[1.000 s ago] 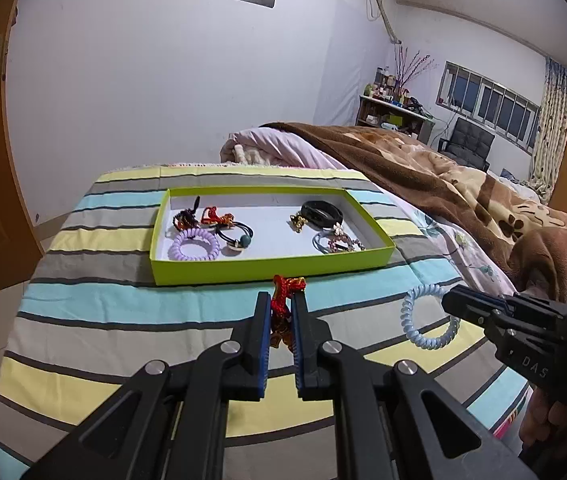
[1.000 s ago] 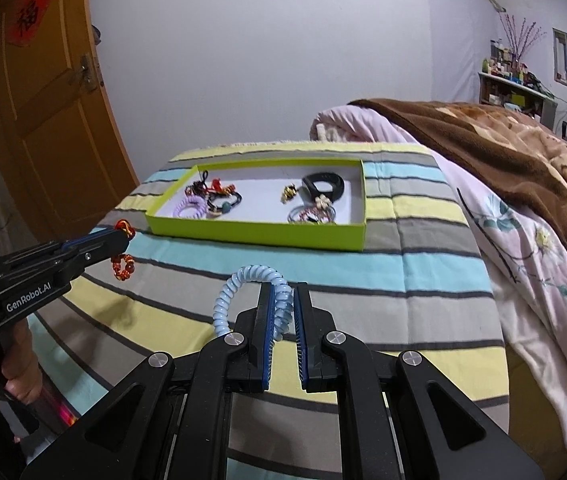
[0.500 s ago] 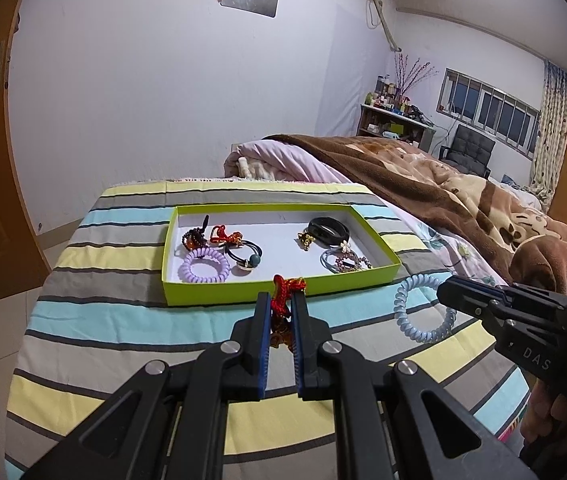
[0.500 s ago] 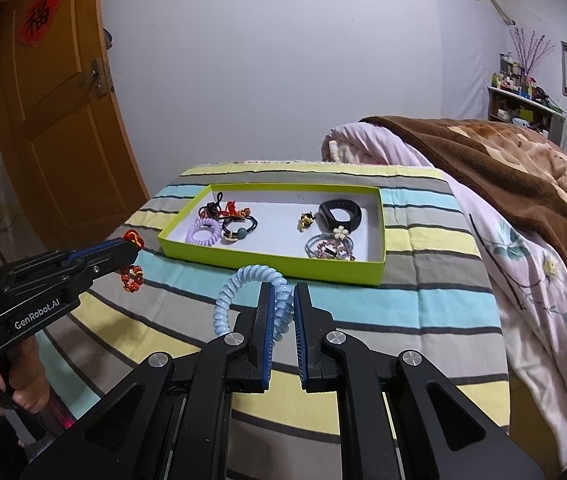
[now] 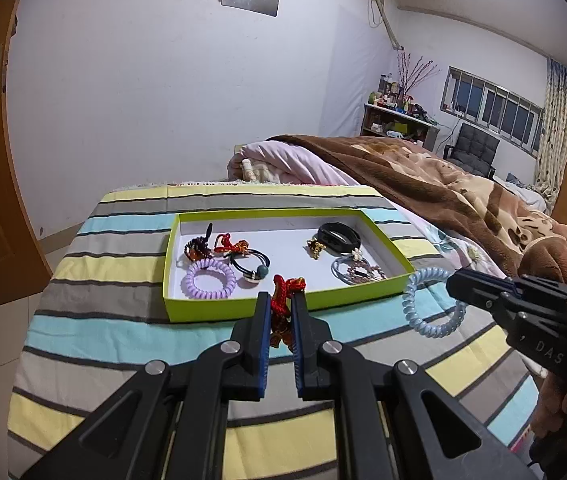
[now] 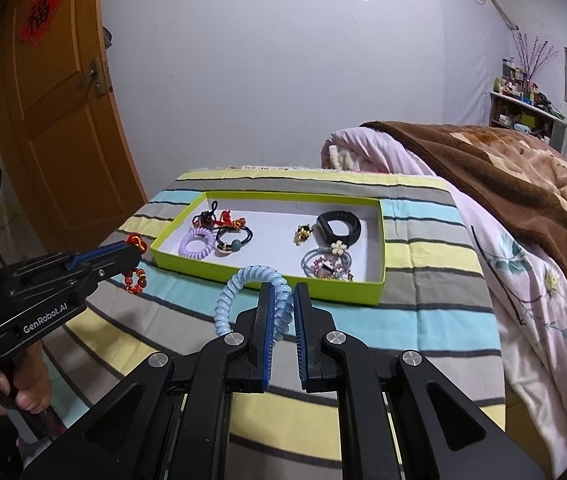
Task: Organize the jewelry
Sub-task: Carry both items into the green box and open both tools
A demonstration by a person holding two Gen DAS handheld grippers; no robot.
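A tray (image 5: 283, 306) lies on the bed cover (image 5: 123, 332), with the blanket (image 5: 443, 184) to its right. In the tray, 4 pieces lie at the left, among them the spiral ring (image 5: 208, 283); 3 lie at the right, among them the band (image 5: 339, 236). The left gripper (image 5: 282, 312) and right gripper (image 6: 282, 304) are before the tray's near wall, each holding 1 piece above the cover.

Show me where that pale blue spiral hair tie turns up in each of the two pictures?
Left wrist view: the blue spiral hair tie hangs at right from the right claw, beside the tray's near right corner.
Right wrist view: the blue spiral hair tie sits at bottom centre, pinched in the right claw.
Shared landmark: the green tray, just behind it in both.
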